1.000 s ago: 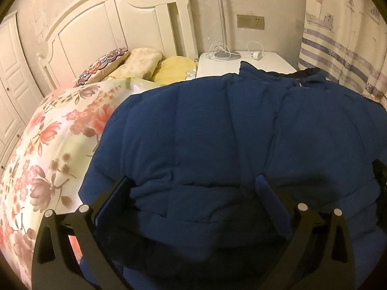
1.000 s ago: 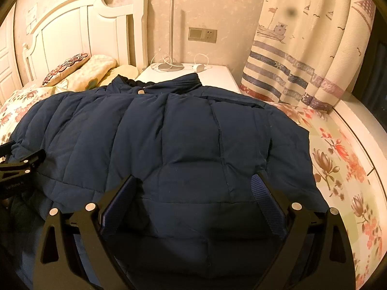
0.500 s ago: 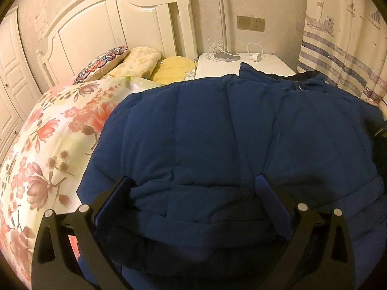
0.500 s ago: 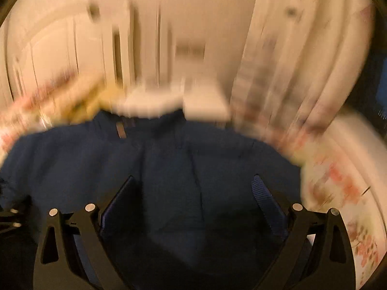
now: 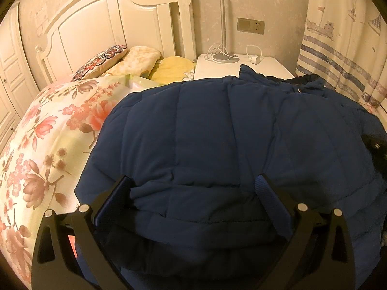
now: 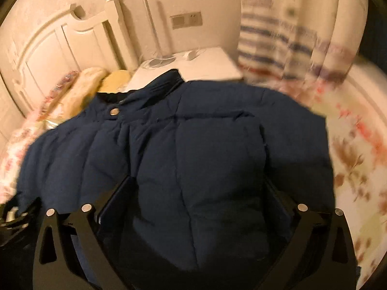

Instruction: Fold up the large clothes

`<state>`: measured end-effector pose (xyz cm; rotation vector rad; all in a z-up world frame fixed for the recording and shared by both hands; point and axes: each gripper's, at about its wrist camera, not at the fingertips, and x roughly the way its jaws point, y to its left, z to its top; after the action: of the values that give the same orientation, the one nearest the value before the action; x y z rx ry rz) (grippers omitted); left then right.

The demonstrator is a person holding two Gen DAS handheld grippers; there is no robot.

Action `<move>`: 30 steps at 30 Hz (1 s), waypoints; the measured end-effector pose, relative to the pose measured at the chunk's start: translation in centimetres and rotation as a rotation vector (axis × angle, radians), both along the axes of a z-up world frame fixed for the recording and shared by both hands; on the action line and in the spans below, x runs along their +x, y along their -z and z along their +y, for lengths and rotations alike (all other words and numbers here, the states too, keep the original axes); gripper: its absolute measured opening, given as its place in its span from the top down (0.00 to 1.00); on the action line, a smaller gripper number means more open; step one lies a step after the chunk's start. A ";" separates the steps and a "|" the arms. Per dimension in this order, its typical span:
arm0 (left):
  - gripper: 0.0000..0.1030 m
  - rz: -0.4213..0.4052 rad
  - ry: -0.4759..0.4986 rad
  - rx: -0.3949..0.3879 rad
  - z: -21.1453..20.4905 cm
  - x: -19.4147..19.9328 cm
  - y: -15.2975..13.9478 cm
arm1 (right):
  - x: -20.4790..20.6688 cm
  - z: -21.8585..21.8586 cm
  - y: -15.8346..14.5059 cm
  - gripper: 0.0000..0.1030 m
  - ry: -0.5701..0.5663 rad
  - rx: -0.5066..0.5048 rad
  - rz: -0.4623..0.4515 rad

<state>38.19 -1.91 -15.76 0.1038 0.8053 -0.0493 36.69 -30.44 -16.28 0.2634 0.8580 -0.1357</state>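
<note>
Wardrobe doors (image 5: 8, 82): white panelled, at far left edge of left wrist view.
Headboard (image 5: 101, 31): white, arched, against pale wall.
Pillows (image 5: 135, 60): patterned, cream and yellow, heaped at foot of headboard.
Bed cover (image 5: 41, 140): pale, pink blossom print, spread over bed; seen again beyond jacket's right edge in right wrist view.
Left gripper (image 5: 196, 183): low over near hem of jacket, jaws spread wide, blue pads either side of a raised fold, not pressing on it.
Jacket (image 5: 217, 133): navy, quilted, lying flat on bed cover, collar toward bedside desk, hem nearest cameras; metal snap visible below collar in right wrist view.
Bedside desk (image 5: 266, 68): white, beside headboard, carrying lamp base, looped cable and plug.
Lamp (image 5: 222, 17): slim upright pole rising from round base.
Wall socket (image 5: 250, 25): bronze plate above desk.
Right gripper (image 6: 200, 181): over right half of jacket, view blurred, jaws just been opening, now released and wide, padded fabric bulging between them, no grasp.
Curtain (image 5: 343, 48): cream with blue stripes, far right.
</note>
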 end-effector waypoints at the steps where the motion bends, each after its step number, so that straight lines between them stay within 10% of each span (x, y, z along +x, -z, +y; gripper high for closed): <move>1: 0.02 -0.005 0.000 -0.005 0.1 -0.1 -0.1 | -0.7 0.0 -0.3 0.08 0.012 -0.004 -0.007; 5: 0.02 -0.034 -0.007 -0.007 0.3 -0.7 -0.5 | -6.9 2.2 -2.3 0.06 0.058 -0.115 -0.164; 9: 0.02 -0.144 -0.045 -0.026 1.0 -3.0 -1.9 | -7.3 6.0 0.5 0.05 -0.127 -0.267 0.047; 14: 0.02 -0.234 -0.069 -0.030 2.8 -9.6 -4.6 | -10.4 5.1 -1.3 0.05 -0.128 -0.180 0.002; 22: 0.03 0.079 0.047 0.056 3.8 -15.7 0.8 | -16.7 6.8 1.1 0.05 -0.271 -0.182 0.145; 30: 0.03 0.033 0.038 0.094 4.3 -19.2 0.3 | -25.0 8.5 1.6 0.05 -0.421 -0.243 0.100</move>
<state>19.01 2.38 -16.09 0.2077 0.8387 -0.0494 11.65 -21.90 -17.85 -0.1547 0.9687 0.1408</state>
